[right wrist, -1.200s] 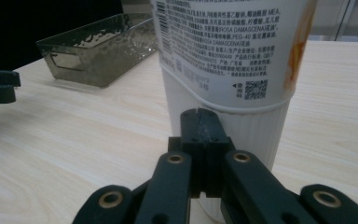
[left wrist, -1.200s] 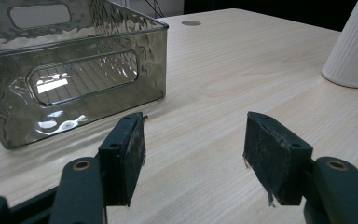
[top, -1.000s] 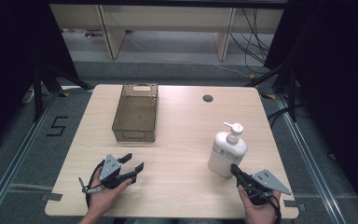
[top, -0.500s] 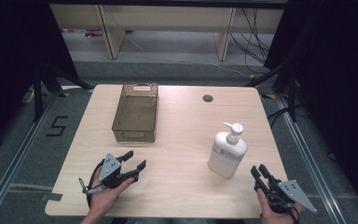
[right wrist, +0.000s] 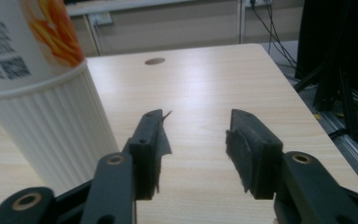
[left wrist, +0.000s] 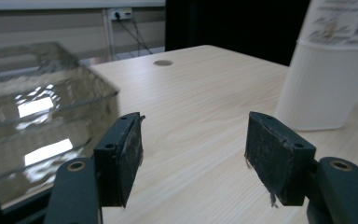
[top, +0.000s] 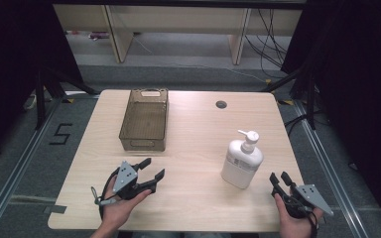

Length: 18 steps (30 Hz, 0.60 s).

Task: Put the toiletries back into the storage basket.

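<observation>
While the pump bottle stands upright on the table's right half, the right gripper, nearer, lies just right of it, jaws just opened, empty; left gripper spread, empty.

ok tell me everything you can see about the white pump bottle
The pump bottle is white plastic by its look, with a ribbed lower body, a printed label with a code square and an orange picture, and a white pump head on top with its spout turned to one side. It stands upright on the right part of the wooden table, apart from the tinted bin. The right gripper sits just beside it, fingers open, not touching. Nothing else touches it.
</observation>
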Motion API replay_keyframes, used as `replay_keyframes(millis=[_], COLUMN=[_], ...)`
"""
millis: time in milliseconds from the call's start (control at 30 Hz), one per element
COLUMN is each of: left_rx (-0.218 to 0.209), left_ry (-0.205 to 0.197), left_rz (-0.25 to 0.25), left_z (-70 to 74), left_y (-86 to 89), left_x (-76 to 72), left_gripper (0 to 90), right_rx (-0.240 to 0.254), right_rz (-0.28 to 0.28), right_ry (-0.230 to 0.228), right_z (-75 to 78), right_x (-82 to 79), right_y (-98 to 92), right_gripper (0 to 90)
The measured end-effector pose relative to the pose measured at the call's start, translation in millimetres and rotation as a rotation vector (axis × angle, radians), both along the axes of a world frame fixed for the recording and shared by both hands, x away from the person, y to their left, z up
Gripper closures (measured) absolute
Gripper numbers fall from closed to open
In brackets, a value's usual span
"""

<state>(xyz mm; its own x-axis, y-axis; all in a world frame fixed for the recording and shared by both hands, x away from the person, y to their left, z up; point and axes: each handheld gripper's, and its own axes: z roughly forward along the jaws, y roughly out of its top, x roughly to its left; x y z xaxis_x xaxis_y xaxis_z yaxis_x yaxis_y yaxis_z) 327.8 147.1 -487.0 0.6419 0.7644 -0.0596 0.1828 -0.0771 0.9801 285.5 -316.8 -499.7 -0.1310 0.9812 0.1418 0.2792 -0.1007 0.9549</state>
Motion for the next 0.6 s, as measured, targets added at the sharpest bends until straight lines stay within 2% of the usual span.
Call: replay_keyframes(millis=[33,133,167,200,233,267,300,333,367,400,433,467,500,533,567,600], left_rx=[0.004,0.003,0.008,0.008,0.008,0.019,0.019,0.012,0.012,0.019,0.019,0.027,0.028,0.030,0.030,-0.004], left_ry=[0.000,-0.003,-0.013,-0.025,-0.025,-0.035,-0.035,-0.041,-0.041,-0.065,-0.065,-0.086,-0.096,-0.098,-0.098,-0.098], left_rz=[-0.024,-0.061,-0.072,-0.085,-0.085,-0.118,-0.118,-0.146,-0.146,-0.182,-0.182,-0.202,-0.211,-0.217,-0.217,-0.222], left_z=[8.3,17.4,21.3,25.4,25.4,34.8,34.8,43.9,43.9,54.0,54.0,61.1,64.6,68.2,68.2,76.3], left_y=[-12.3,-30.0,-36.4,-43.4,-43.4,-56.7,-56.7,-71.7,-71.7,-89.8,-89.8,-104.3,-112.8,-120.9,-120.9,-138.3], left_x=[-0.9,-0.1,0.2,1.0,1.0,2.7,2.7,4.7,4.7,5.3,5.3,4.7,4.6,4.7,4.7,5.3], left_gripper=[35.6,35.8,36.1,36.5,36.7,36.8,36.9,37.0,37.1,37.4,37.7,37.9,38.0,38.1,38.2,38.4], right_rx=[-0.010,-0.037,-0.039,-0.056,-0.052,-0.068,-0.068,-0.054,-0.054,-0.041,-0.041,-0.059,-0.078,-0.070,-0.070,-0.081], right_rz=[-0.001,0.003,0.014,0.011,0.002,0.003,0.003,-0.015,-0.015,-0.028,-0.028,-0.040,-0.044,-0.043,-0.043,-0.044], right_ry=[0.017,0.026,0.043,0.022,0.034,0.043,0.043,0.028,0.028,0.036,0.036,0.050,0.028,0.022,0.022,0.043], right_z=[-0.9,-3.3,-3.3,-4.4,-4.7,-4.6,-4.6,-7.5,-7.5,-9.1,-9.1,-8.3,-9.0,-9.5,-9.5,-8.6], right_x=[4.0,13.2,15.5,19.4,20.6,21.4,21.4,23.9,23.9,23.1,23.1,21.6,22.5,22.8,22.8,21.6], right_y=[0.5,-0.9,-1.3,-1.4,-0.8,-2.1,-2.1,-2.8,-2.8,-2.0,-2.0,-1.3,-2.2,-1.3,-1.3,-0.2], right_gripper=[53.7,52.2,51.7,51.3,50.9,50.5,50.5,49.4,49.4,48.7,48.7,48.6,48.7,48.8,48.8,48.9])
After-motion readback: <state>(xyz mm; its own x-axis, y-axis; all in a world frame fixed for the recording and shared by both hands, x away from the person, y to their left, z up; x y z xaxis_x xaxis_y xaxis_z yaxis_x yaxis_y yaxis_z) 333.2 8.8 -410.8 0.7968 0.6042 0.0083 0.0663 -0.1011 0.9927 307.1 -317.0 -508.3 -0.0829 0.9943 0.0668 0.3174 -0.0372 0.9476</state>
